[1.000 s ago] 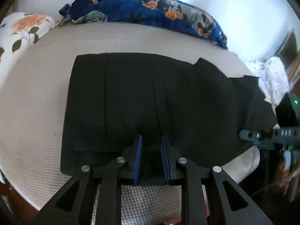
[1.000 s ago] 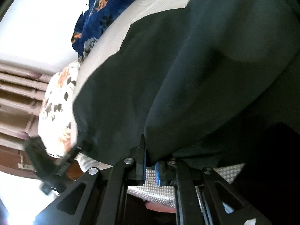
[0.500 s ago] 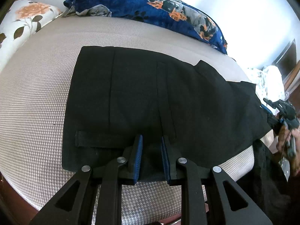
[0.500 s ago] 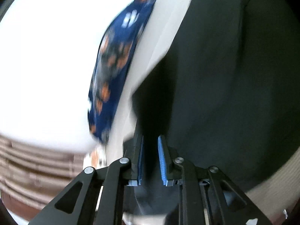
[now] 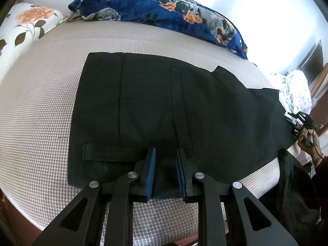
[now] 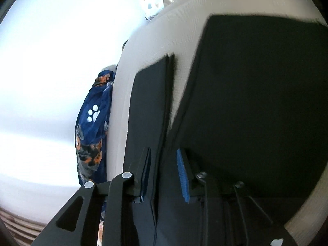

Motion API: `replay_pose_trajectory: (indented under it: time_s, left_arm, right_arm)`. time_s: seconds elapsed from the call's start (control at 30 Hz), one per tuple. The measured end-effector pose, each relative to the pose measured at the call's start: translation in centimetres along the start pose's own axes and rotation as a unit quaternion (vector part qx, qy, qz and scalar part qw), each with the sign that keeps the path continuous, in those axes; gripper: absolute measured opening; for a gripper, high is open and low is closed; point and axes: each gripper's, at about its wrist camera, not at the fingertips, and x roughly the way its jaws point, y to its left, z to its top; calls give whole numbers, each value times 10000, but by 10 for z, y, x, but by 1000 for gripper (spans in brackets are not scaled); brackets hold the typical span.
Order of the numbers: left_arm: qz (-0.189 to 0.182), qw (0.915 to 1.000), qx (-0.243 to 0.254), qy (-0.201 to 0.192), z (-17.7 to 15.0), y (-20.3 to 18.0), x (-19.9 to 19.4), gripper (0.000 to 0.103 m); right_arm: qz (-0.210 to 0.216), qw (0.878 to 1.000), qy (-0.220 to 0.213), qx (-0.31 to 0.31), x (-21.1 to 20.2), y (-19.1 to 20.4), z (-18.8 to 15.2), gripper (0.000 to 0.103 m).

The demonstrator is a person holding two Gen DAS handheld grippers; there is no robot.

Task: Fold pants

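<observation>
The black pants (image 5: 164, 110) lie flat across the beige bed (image 5: 37, 106), waist at the left, legs running off the right edge. My left gripper (image 5: 165, 153) is open, its blue-padded fingers hovering over the pants' near edge. My right gripper (image 5: 301, 123) shows small at the far right, by the leg end. In the right wrist view the right gripper (image 6: 163, 153) is open, with a fold of the black pants (image 6: 256, 102) between and over its fingers; the view is tilted sideways.
A blue dog-print blanket (image 5: 164, 12) lies along the bed's far side and shows in the right wrist view (image 6: 92, 135). A floral pillow (image 5: 22, 26) sits at the far left. A white patterned cloth (image 5: 295, 90) lies at the right. The bed's near edge drops off below my left gripper.
My right gripper has opened and let go of the pants, and it swung round sharply toward the leg end. My left gripper has stayed open and moved slightly closer over the pants.
</observation>
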Motion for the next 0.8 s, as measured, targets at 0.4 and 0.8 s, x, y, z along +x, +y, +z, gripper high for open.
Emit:
replay_pose_trajectory:
  time_s: [0.4,0.8]
  left_arm:
    - [7,10000,20,-64,-1,0,0,22]
    - [-126,9999,-54,-72,0,4,1,22]
  right_arm:
    - [-328,9969,352,-616,36,39,21,46]
    - [-521,9905,710,-1052,60,45,0,3]
